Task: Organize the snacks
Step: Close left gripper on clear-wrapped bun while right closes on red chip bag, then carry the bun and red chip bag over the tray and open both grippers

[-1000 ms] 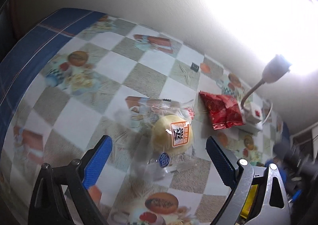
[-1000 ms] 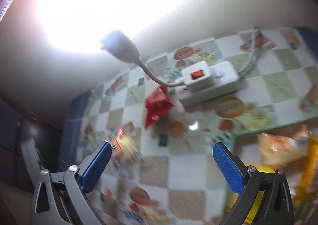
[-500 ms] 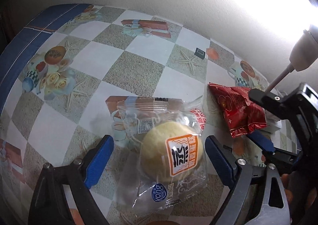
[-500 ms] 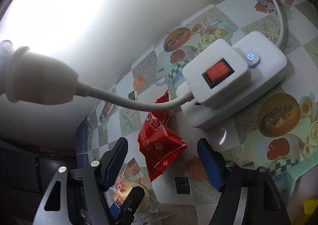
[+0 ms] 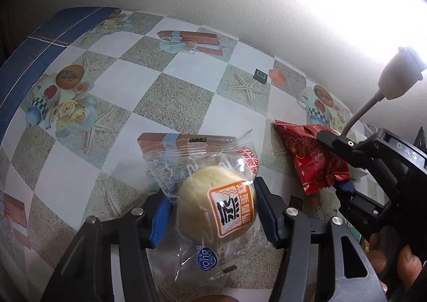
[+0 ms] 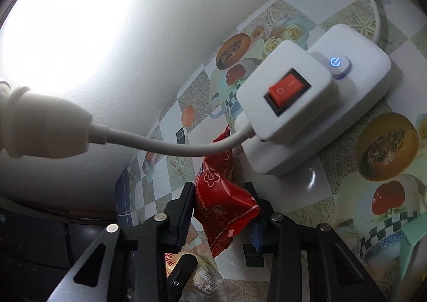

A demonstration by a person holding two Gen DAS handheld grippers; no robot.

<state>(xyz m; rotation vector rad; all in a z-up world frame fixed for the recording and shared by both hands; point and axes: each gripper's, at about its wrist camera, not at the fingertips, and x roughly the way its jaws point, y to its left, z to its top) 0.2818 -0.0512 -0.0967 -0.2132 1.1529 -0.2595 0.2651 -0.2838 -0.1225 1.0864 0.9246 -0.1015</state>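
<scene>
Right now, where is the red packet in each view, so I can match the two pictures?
Left wrist view: the red packet lies right of centre, clamped by the right gripper coming in from the right edge.
Right wrist view: the red packet sits low at centre, between the gripper's fingers.
Shared landmark: the white lamp on its bent neck.

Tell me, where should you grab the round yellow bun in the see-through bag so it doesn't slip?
Grip the bun across its round middle, coming from above with one pad on each side. The loose clear wrapper ends would likely slide. The left gripper does this now: its jaws have just closed, pressing both flanks through the wrapper as it lies on the table.
</scene>
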